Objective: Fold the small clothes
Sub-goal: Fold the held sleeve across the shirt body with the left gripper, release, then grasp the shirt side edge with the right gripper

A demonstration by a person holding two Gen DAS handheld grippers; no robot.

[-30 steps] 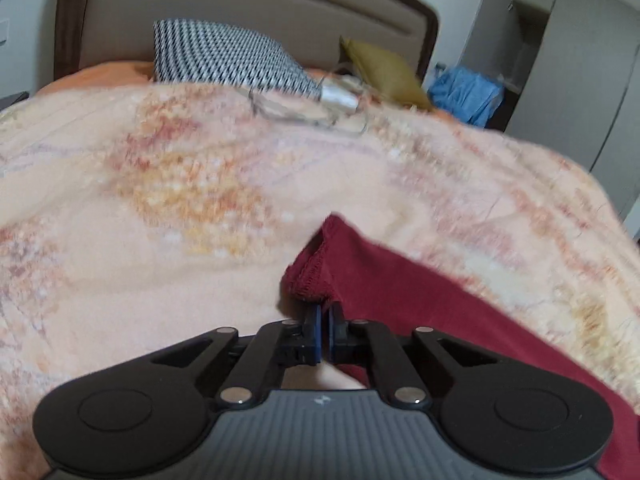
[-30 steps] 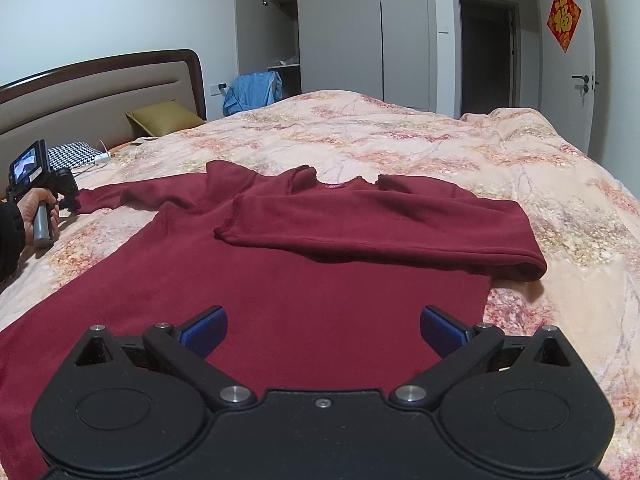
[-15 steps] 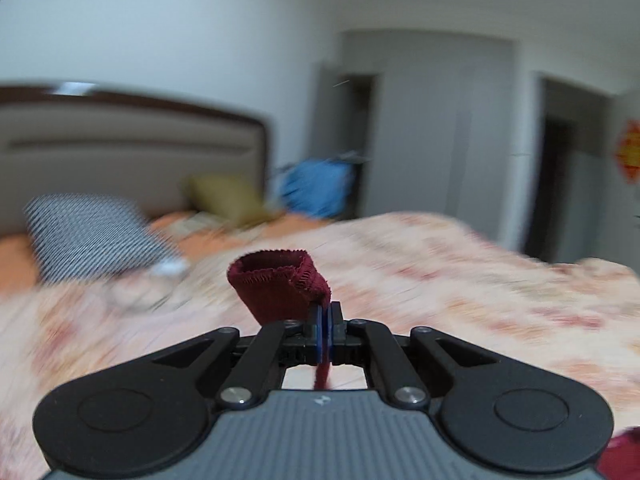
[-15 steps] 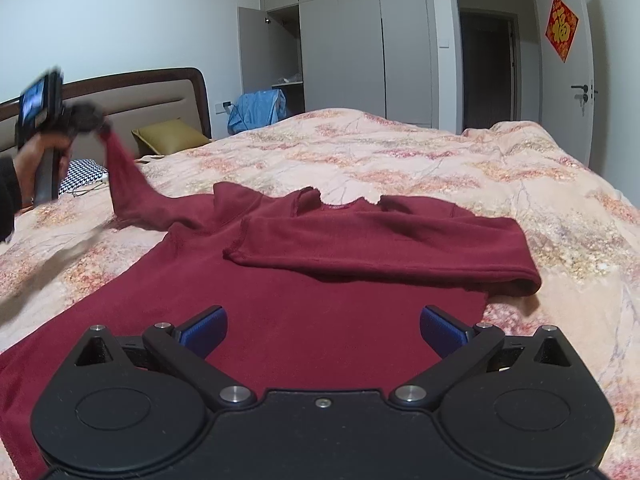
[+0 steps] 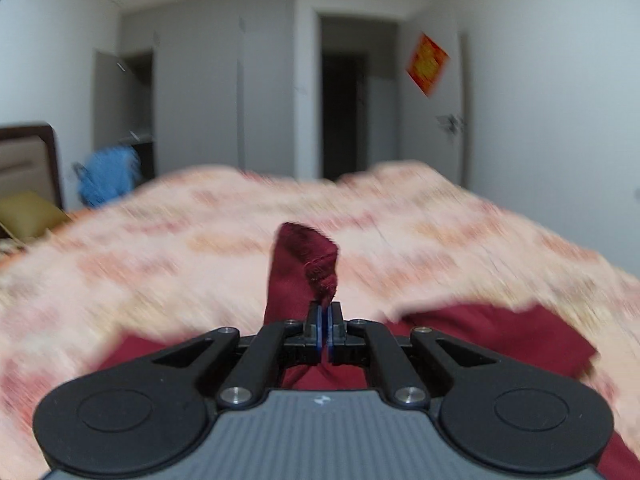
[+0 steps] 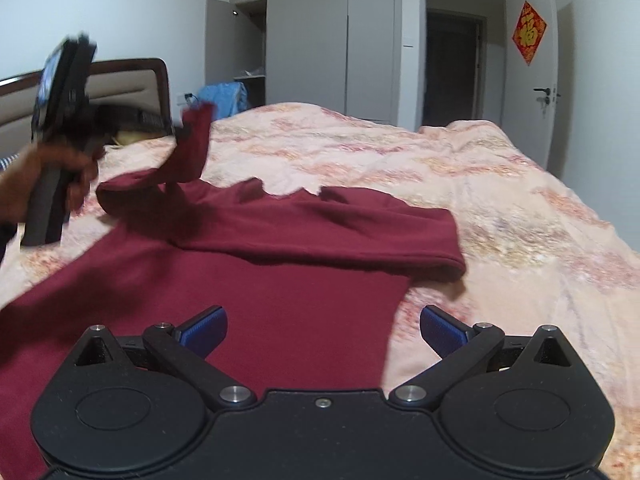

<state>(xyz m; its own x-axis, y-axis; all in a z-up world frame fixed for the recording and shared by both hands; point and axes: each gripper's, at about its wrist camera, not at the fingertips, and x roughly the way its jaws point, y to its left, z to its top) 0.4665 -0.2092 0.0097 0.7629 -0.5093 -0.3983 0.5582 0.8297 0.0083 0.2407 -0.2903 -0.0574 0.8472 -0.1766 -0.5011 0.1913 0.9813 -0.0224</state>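
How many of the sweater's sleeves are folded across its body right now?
1. One sleeve lies flat across the maroon sweater. The other sleeve is lifted off the bed, its cuff pinched in the shut left gripper.

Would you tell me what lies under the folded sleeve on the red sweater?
The folded sleeve lies across the red sweater, hiding its chest. Beneath that, the floral bedspread is covered from sight.
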